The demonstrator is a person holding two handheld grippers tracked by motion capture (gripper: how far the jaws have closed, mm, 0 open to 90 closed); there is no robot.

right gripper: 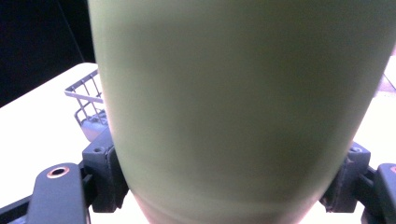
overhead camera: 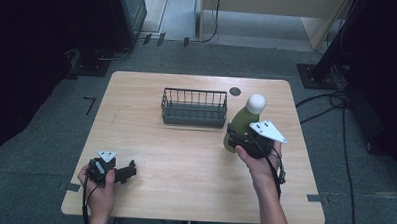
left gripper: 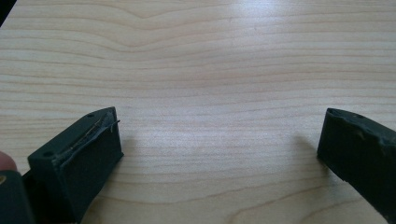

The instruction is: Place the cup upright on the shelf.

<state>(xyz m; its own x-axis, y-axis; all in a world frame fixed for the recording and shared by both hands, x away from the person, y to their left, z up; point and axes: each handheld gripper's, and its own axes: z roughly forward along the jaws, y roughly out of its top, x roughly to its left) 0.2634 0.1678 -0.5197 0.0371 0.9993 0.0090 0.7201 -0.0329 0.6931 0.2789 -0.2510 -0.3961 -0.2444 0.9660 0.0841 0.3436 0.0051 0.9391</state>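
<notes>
Just smooth rounded green bottle [overhead camera: 240,124]

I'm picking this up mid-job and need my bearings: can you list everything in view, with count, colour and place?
bottle: one, green with a white cap, tilted, held right of the basket
basket: one, dark wire, on the far middle of the table
table: one, light wood, on grey floor
round mark: one, dark, on the table behind the basket
cables: several, black, on the floor to the right
left gripper: one, black, open, resting at the near left
right gripper: one, black, shut on the bottle
hands: two, one on each gripper
</notes>
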